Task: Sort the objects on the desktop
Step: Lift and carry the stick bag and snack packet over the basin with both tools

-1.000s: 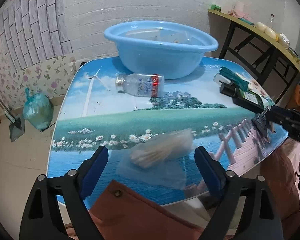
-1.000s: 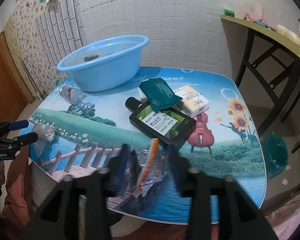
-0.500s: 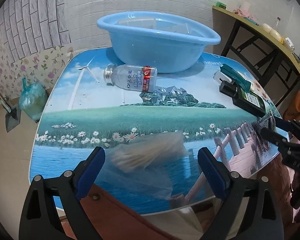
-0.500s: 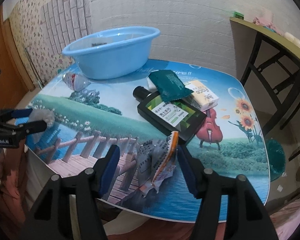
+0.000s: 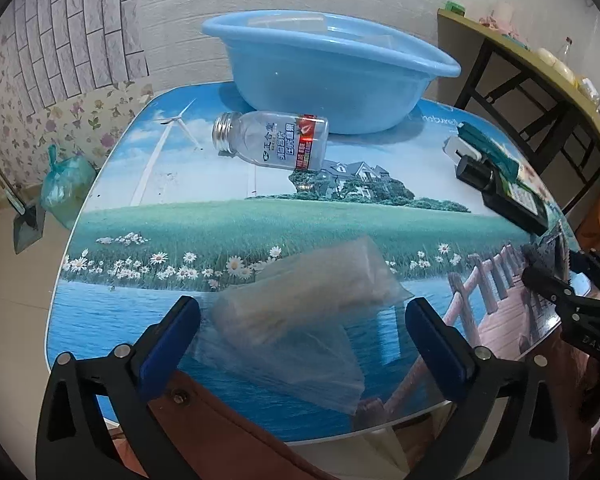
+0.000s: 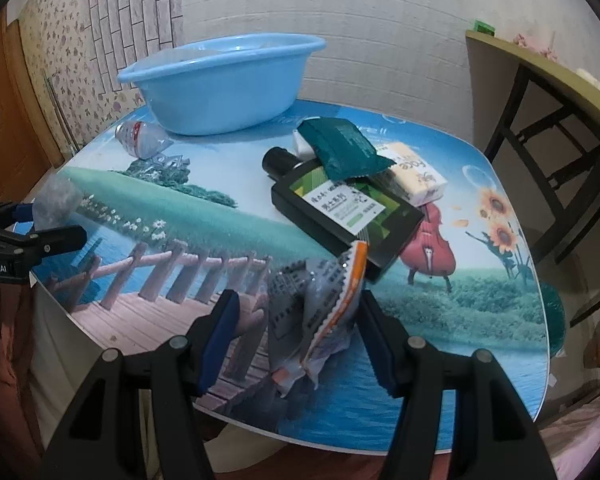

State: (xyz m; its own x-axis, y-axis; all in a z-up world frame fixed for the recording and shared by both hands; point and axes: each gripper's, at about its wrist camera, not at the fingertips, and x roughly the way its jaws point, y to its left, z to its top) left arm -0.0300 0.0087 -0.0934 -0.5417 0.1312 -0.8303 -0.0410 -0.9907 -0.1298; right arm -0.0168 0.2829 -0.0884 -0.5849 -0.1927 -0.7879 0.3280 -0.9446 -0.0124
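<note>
Left wrist view first: the left gripper (image 5: 302, 322) is spread wide over the near edge of the table (image 5: 148, 224), and its jaws have just been opening. A clear plastic bag (image 5: 300, 312) lies flat on the table between the pads, neither pad touching it. At 12 o'clock sits a blue basin (image 5: 324, 76), with a clear bottle (image 5: 274, 144) lying on its side just in front of it. A dark flat bottle (image 5: 512, 196) is out at 2 o'clock.

Right wrist view: the right gripper (image 6: 296, 334) has its jaws partway apart, with a crumpled grey and orange wrapper (image 6: 320, 308) standing between them. It's close to the right pad, but I can't tell if it's pinched. The dark flat bottle (image 6: 344, 208) is right behind it at 12, under a green packet (image 6: 344, 148), with a cream soap bar (image 6: 416, 178) beside it. The basin (image 6: 224, 84) is at 11 o'clock.
</note>
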